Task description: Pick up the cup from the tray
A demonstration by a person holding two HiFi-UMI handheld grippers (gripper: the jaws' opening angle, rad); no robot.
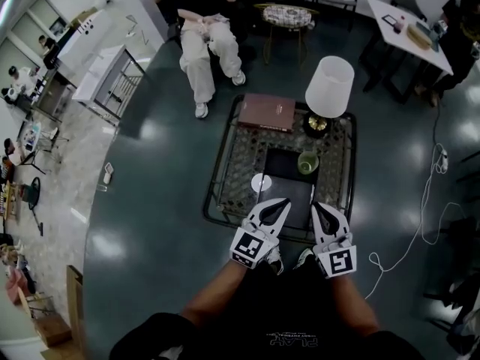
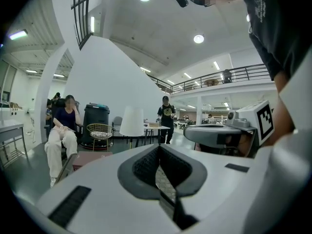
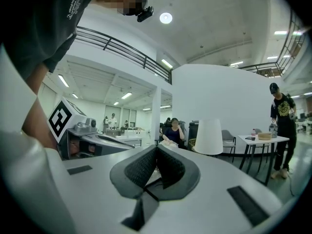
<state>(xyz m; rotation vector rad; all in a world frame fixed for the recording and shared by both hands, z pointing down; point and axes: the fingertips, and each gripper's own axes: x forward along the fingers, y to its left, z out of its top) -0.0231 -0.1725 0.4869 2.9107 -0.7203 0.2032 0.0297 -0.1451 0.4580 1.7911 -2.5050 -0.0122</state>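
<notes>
A small green cup [image 1: 307, 162] stands upright at the far right corner of a dark tray [image 1: 289, 190] on the glass-topped coffee table [image 1: 232, 163]. Both grippers hover side by side over the table's near edge, short of the cup. My left gripper [image 1: 282, 201] is shut, its dark pads meeting with nothing between them [image 2: 159, 147]. My right gripper [image 1: 315, 205] is also shut and empty [image 3: 157, 149]. Neither gripper view shows the cup or the tray; each looks out level over the room.
A white disc [image 1: 261, 183] lies at the tray's left edge. A white-shaded lamp [image 1: 328, 87] and a maroon book [image 1: 266, 111] sit at the table's far side. A seated person [image 1: 206, 36] is beyond it. A white cable [image 1: 420, 223] trails on the floor to the right.
</notes>
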